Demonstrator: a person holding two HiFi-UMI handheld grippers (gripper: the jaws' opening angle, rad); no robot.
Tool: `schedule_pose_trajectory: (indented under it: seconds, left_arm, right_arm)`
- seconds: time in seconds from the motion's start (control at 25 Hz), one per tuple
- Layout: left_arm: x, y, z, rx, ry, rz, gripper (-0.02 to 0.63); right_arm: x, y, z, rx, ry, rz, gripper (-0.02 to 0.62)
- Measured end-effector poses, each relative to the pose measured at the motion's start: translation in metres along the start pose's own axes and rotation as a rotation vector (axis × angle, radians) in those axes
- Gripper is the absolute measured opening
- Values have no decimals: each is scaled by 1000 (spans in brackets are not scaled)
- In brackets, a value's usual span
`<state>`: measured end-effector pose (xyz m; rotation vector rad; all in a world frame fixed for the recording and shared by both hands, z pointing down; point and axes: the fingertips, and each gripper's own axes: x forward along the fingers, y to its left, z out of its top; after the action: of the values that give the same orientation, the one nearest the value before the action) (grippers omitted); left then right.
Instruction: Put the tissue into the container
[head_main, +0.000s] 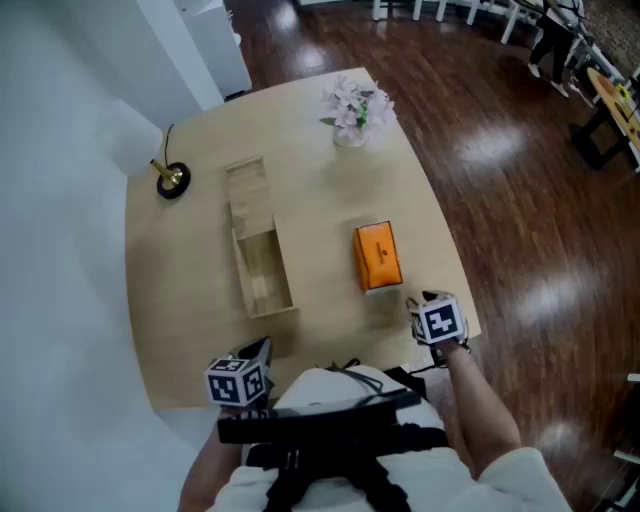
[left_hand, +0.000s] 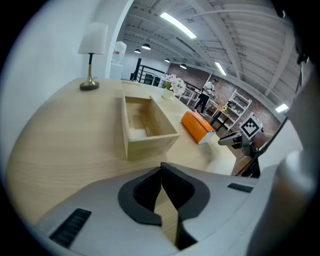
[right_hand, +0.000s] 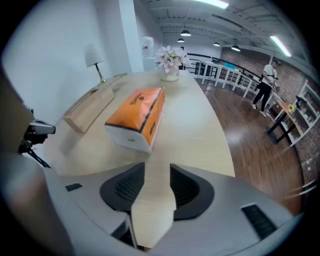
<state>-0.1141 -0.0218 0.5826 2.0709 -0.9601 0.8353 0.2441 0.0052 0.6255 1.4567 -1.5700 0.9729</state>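
**Wood bench (head_main: 180, 300) update: tissue pack (head_main: 377, 256) waiting on the grab**

Big open room, dark floorboards, and nothing is getting carried right now. That orange tissue pack is lying flat on the bench, to the right of the wooden container (head_main: 262, 268) and clear of it, not touching. The container is sitting open and looking empty from the left gripper view. A flat wooden piece (head_main: 246, 190), maybe its lid, is lying just past its far end.

The person's right gripper (head_main: 413, 300) is hovering near the short end of the pack and pointing at it. Its jaws are standing slightly apart, with only bare bench showing through the narrow gap, so they're gripping nothing. The left gripper (head_main: 262, 350) is hanging at the near edge of the bench, jaws pressed together and empty too.

I'm reading this as the reach-for-the-pack step, so the very start of the job. My guess for the next move: those right jaws are looking too narrow for the pack, so they're needing to open wider. Then it's going over the pack across its narrow width, closing, lifting and swinging left over the open container. The pack is looking soft, so I'm betting a mid-body grip is safer. The flower vase (head_main: 352, 110) and lamp (head_main: 172, 180) are sitting well out of the way.
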Motion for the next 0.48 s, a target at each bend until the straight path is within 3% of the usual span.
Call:
schedule_pose_trajectory:
  seconds: [0.12,0.32,0.48]
  left_arm:
    - [-3,-17,24,-3,-62,-39,0]
    - [-9,-46,54,-8,-133,-126,0]
    - [-12,-64,65,3,-166,-191,16]
  right_arm:
    - [-11,0,30,59,-79,47,238]
    - [-25,8,76,146,-199,134,302]
    - [-23,21,106,146,-241,179,396]
